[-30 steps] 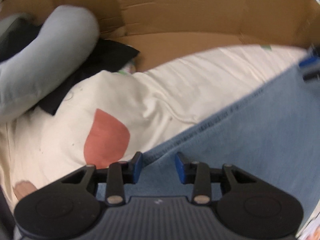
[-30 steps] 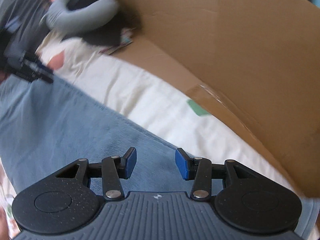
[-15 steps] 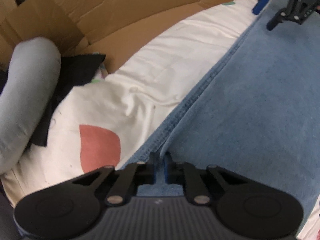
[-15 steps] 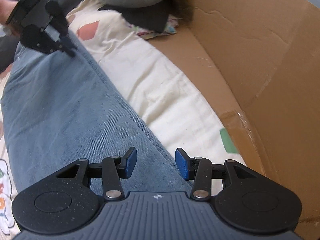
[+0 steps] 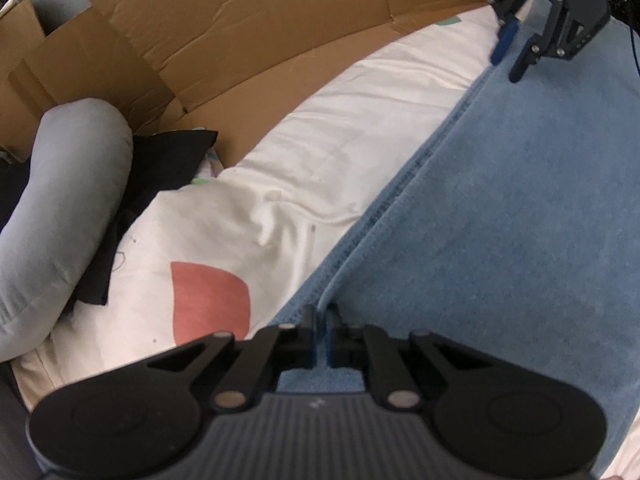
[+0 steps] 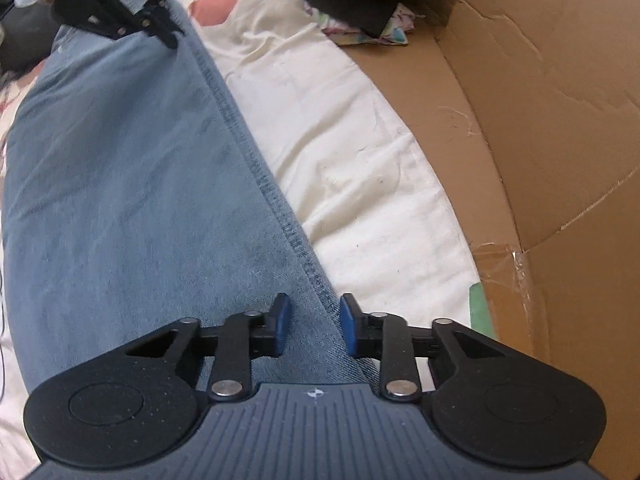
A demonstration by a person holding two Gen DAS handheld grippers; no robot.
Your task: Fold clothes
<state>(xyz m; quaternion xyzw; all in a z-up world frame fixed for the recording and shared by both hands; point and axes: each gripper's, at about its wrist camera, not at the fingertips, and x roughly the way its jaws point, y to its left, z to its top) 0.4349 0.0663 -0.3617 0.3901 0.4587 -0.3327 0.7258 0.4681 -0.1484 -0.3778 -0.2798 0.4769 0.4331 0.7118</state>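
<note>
Denim (image 5: 500, 208) lies flat on my cream bedding (image 5: 320, 152), beside a cardboard wall (image 5: 260, 32). My left claw (image 5: 321, 334) is clenched on its stitched edge; my right claw (image 6: 311, 322) is released (fingers straddling the same seam, far end).

Blue denim garment (image 5: 500, 220) lies flat on the cream bedding, its stitched seam edge running diagonally.

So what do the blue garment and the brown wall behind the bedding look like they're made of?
Blue garment: looks like washed denim, matte, with a twill grain and a double-stitched seam along its edge. Brown wall: corrugated cardboard, dull and creased, with a strip of clear tape over a joint.
</note>
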